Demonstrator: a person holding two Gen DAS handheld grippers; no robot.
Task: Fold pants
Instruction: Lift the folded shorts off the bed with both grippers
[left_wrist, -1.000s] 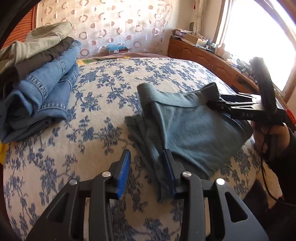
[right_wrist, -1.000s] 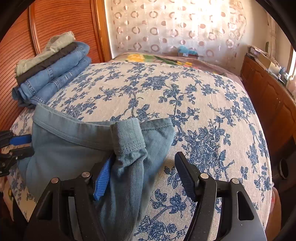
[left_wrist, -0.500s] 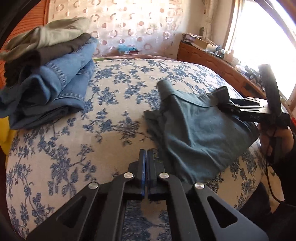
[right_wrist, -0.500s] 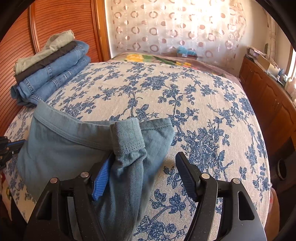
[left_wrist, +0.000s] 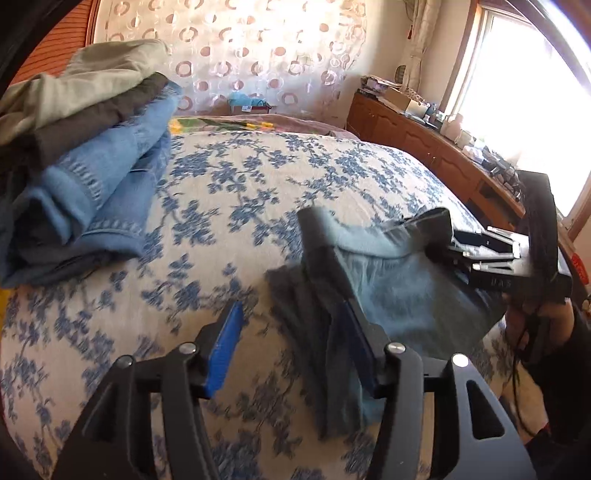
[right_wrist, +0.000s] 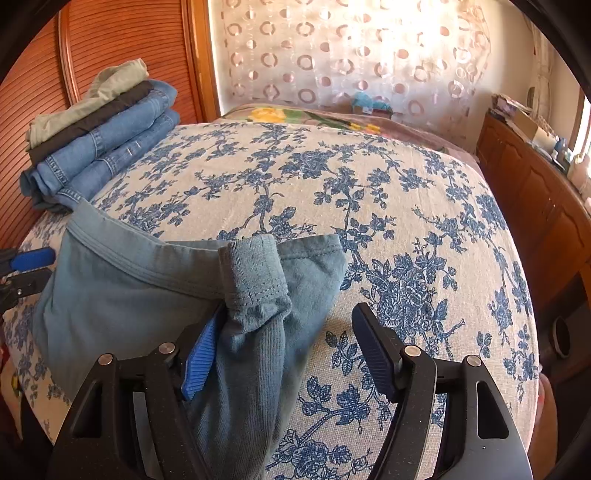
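Folded teal-grey pants lie on the flowered bed near its front edge; they also show in the right wrist view. My left gripper is open, its right finger against the left folded edge of the pants. My right gripper is open, with a bunched pant end lying between its fingers beside the left blue pad. The right gripper shows in the left wrist view at the pants' far right corner. The left gripper's blue fingertips show at the left edge of the right wrist view.
A stack of folded jeans and other pants sits at the bed's left side, also in the right wrist view. A wooden dresser with clutter runs along the right under a bright window. A patterned curtain hangs behind the bed.
My left gripper was shut half a second ago and is now open, and has moved right onto the pants' left edge. The right gripper stays open in the same place.
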